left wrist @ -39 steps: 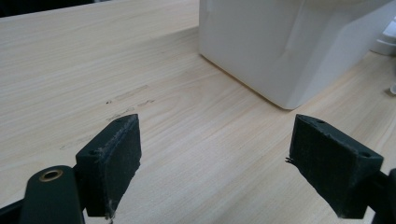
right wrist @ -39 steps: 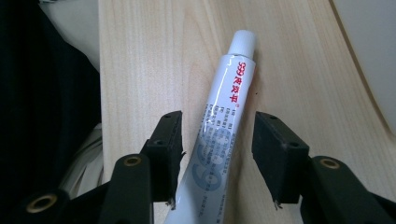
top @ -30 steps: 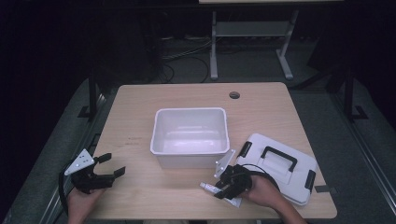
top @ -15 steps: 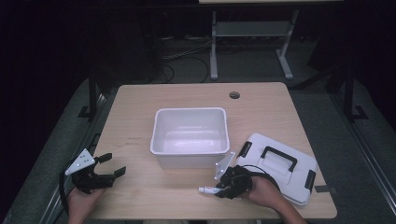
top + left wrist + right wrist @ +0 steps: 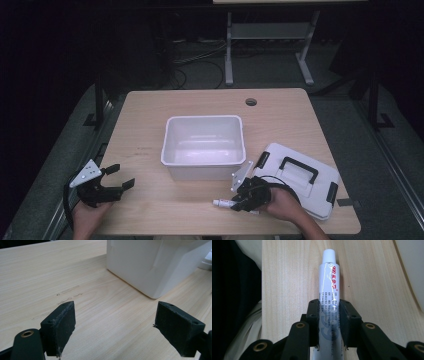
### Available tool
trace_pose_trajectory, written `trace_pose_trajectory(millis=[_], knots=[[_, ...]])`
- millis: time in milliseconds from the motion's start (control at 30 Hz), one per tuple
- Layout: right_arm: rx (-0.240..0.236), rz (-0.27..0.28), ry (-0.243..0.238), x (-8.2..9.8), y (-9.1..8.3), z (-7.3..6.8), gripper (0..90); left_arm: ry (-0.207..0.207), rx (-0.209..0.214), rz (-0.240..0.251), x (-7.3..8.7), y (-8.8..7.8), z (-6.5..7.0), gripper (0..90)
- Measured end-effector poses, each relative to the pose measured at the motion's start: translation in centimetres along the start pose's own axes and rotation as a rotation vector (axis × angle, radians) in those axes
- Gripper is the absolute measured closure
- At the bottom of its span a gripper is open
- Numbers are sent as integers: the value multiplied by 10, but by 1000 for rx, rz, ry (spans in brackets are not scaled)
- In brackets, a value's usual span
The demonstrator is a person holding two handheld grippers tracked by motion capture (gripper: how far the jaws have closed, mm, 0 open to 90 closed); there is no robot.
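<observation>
Right gripper: my right gripper (image 5: 239, 202) sat at the near edge of the light wooden counter (image 5: 150, 125), its fingers (image 5: 347, 315) clamped on a thin white tube with red and dark print and a white screw cap (image 5: 329, 297).
Tube: from above, the tube's (image 5: 222, 203) cap end stuck out of the gripper toward my left, low over the wood; I could not tell whether it touched the counter.
Left gripper: my left gripper (image 5: 120, 176) was at the near left corner, held in my hand (image 5: 87, 212), with its fingers (image 5: 61, 325) spread wide apart and nothing between them, just bare wood.
Bin: an open white rectangular plastic bin (image 5: 204, 145) stood in the middle of the counter; through the left gripper view I saw its near corner (image 5: 155, 267) ahead and to the right of the fingers.
Lid: a flat white plastic lid with a black handle and black clips (image 5: 300, 177) lay at the near right, just beside the bin, partly under my right hand (image 5: 282, 205).
Counter hole: a small round dark hole (image 5: 251, 102) sat near the far edge.
</observation>
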State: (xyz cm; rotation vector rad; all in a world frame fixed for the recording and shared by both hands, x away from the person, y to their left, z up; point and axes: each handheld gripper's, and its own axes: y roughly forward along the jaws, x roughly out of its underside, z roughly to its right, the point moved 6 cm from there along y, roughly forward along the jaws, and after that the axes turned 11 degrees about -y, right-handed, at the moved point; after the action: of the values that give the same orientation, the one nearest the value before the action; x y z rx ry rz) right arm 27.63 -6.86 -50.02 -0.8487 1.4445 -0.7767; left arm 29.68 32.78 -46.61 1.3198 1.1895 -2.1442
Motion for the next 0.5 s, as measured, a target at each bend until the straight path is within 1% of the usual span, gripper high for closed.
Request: trace_pose_trajectory(millis=[133, 167, 300, 333, 467, 500], knots=[[-12, 1, -2, 0, 0, 0, 712, -2, 0, -1, 0, 0, 0, 160], [-23, 4, -4, 0, -1, -2, 712, 0, 0, 0, 0, 0, 0, 160], [-29, 11, -9, -1, -1, -2, 713, 2, 1, 0, 0, 1, 1, 160], [-38, 18, -14, -1, -2, -3, 713, 2, 2, -1, 0, 1, 1, 160], [-42, 28, -8, -1, -4, -3, 713, -2, 2, -4, 0, 2, 1, 160], [-40, 23, -10, -1, -5, -3, 713, -3, 3, -4, 0, 2, 1, 160]])
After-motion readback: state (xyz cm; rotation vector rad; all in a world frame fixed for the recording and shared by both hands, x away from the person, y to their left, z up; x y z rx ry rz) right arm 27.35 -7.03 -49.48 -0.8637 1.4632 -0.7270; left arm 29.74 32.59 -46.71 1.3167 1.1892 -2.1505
